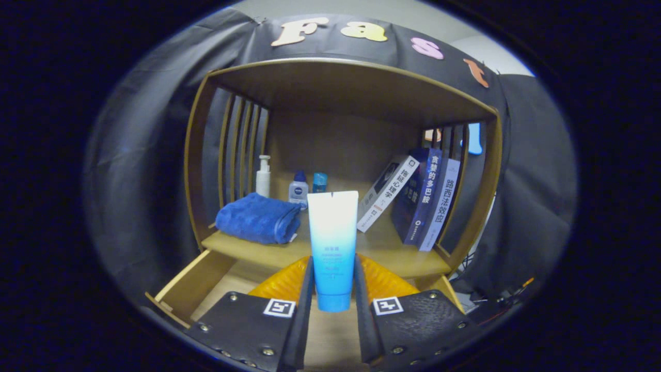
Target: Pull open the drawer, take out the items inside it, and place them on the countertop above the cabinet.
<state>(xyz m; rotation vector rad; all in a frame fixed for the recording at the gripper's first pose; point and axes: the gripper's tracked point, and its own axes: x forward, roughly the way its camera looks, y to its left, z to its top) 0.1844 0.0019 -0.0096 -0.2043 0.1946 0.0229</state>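
**Q:** What are the tongs doing, and where is the tube?

**A:** The gripper [333, 289] is closed on a blue-and-white squeeze tube [332, 243]. Both fingers press its lower body, one on each side. The tube stands upright between them, cap end down and flat crimped end up.

**Q:** What lies below and beyond it?

**A:** Below the fingers the wooden drawer [193, 281] is pulled open, with something orange and ribbed [384, 281] inside, behind the tube. Just beyond is the countertop [392, 258] of the cabinet, under a wooden shelf frame. On it, far left, lies a folded blue towel [258, 218]. Behind the towel stand a white pump bottle [263, 176], a small bottle with a blue cap [298, 188] and a small blue box [319, 182]. On the right, several books [421, 199] lean together.
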